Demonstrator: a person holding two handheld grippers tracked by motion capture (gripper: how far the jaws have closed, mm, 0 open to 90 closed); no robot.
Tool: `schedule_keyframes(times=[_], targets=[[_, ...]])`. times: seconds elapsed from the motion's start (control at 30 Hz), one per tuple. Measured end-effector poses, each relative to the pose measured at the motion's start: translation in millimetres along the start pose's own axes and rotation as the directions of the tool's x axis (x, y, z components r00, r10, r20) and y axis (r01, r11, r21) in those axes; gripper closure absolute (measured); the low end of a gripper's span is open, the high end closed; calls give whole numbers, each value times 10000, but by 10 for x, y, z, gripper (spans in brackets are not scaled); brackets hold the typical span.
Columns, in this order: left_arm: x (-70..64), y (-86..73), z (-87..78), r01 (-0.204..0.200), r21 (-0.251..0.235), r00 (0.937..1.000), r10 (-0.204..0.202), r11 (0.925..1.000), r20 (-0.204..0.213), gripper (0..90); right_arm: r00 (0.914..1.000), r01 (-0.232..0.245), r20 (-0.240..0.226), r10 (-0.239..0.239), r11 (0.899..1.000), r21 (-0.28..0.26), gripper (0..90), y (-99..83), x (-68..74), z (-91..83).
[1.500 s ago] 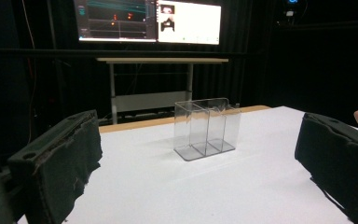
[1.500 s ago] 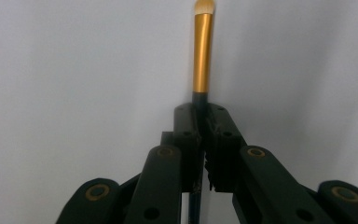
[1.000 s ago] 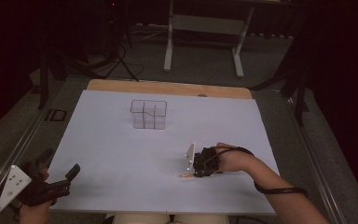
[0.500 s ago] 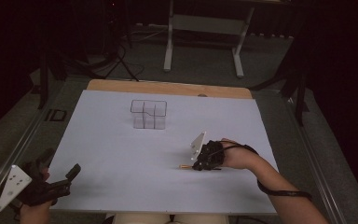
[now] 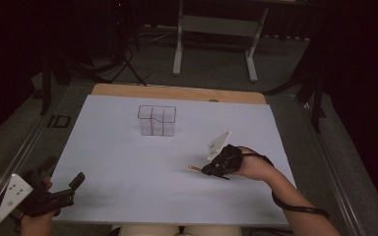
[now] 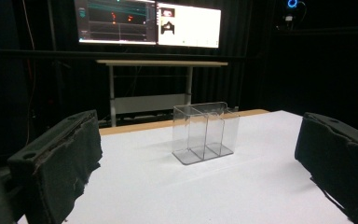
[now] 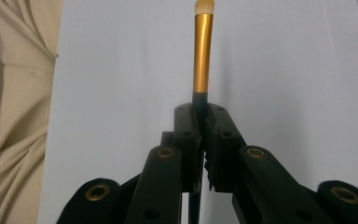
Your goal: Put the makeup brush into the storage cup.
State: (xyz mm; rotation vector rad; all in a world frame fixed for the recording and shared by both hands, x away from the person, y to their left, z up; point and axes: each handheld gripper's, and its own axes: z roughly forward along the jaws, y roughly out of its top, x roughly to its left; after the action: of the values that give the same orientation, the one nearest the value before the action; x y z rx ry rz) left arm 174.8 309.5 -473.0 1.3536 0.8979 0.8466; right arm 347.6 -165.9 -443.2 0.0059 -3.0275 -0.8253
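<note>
At the right side of the worktop (image 5: pixel 128 147), toward the near edge, the right claw (image 5: pixel 207 170) is low over the white surface, its jaws pressed together on a makeup brush (image 7: pixel 202 51). Right gripper view: dark handle pinched between the jaws, gold ferrule and pale tip sticking out beyond them. High view: brush tip points left, just above or on the sheet; cannot tell which. A grey plate tilts up from the claw's far side.

Left claw (image 5: pixel 64 189) at the near left corner, jaws spread wide, nothing between them. It faces across the sheet toward the far side.

Clear acrylic organizer (image 5: pixel 157 119) stands upright at the far centre of the worktop, well apart from both claws, its compartments bare. Beige ribbed fabric (image 7: pixel 14 116) lies at the near edge, beside the sheet.
</note>
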Motion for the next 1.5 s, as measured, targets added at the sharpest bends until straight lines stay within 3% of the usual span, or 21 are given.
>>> schedule_keyframes(times=[0.13, 0.3, 0.43, 0.53, 0.57, 0.73, 0.77, 0.8, 0.93, 0.97, 1.03, 1.13, 1.17, 1.23, 1.27, 1.3, 1.33, 1.5], targets=[[-1, 0, 6, 199, 4, 9998, -199, 9998, 98, 13, 9991, -422, -8, 424, 9947, -942, 841, -65, 11, -39], [-9, 4, 24, 356, 9, 9991, -356, 9994, 235, 13, 9975, -694, 51, 706, 9903, -1206, 841, -92, 25, -50], [-26, 10, 47, 363, 43, 9985, -365, 9993, 414, 13, 9930, -1152, 33, 1178, 9763, -1832, 841, -146, 26, -65], [-44, 23, 62, 313, 79, 9977, -317, 9995, 597, 13, 9923, -1169, 126, 1229, 9671, -2260, 841, -164, 38, -102], [-52, 29, 68, 314, 81, 9970, -319, 9995, 703, 13, 9924, -1144, 146, 1223, 9590, -2594, 840, -167, 49, -126], [-103, 55, 120, 270, 194, 9922, -292, 9994, 1214, 13, 9914, -1192, 144, 1297, 9449, -3048, 841, -162, 57, -170], [-118, 65, 132, 257, 260, 9900, -290, 9993, 1383, 13, 9905, -1241, 159, 1369, 9363, -3285, 841, -160, 58, -190], [-135, 76, 146, 249, 321, 9874, -296, 9992, 1555, 13, 9905, -1241, 159, 1369, 9363, -3285, 841, -160, 58, -190], [-208, 128, 212, 381, 659, 9696, -529, 9971, 2389, 13, 9881, -1363, 155, 1531, 9177, -3733, 840, -160, 62, -225], [-227, 137, 234, 424, 722, 9648, -596, 9965, 2560, 14, 9866, -1430, 154, 1622, 9072, -3955, 841, -159, 66, -246], [-273, 151, 276, 415, 851, 9569, -641, 9955, 2831, 13, 9864, -1413, 211, 1629, 9071, -3965, 841, -152, 72, -255], [-337, 158, 344, 370, 1020, 9464, -677, 9941, 3157, 13, 9846, -1491, 199, 1735, 8944, -4216, 841, -124, 96, -293], [-356, 160, 368, 401, 1065, 9424, -730, 9935, 3264, 13, 9846, -1491, 199, 1735, 8944, -4216, 841, -124, 96, -293], [-400, 164, 422, 428, 1055, 9370, -765, 9935, 3409, 14, 9828, -1615, 71, 1843, 8786, -4493, 841, -115, 102, -313], [-423, 172, 451, 388, 1103, 9334, -755, 9931, 3509, 14, 9822, -1634, 40, 1876, 8654, -4737, 841, -100, 114, -329], [-446, 182, 482, 388, 1121, 9288, -772, 9929, 3625, 14, 9822, -1634, 40, 1876, 8654, -4737, 841, -100, 114, -329], [-471, 191, 513, 389, 1099, 9249, -774, 9932, 3721, 13, 9827, -1602, 19, 1853, 8546, -4939, 841, -75, 133, -341], [-596, 263, 673, 447, 1182, 9003, -913, 9920, 4257, 13, 9846, -1512, -19, 1751, 8445, -5138, 841, -15, 175, -350]])
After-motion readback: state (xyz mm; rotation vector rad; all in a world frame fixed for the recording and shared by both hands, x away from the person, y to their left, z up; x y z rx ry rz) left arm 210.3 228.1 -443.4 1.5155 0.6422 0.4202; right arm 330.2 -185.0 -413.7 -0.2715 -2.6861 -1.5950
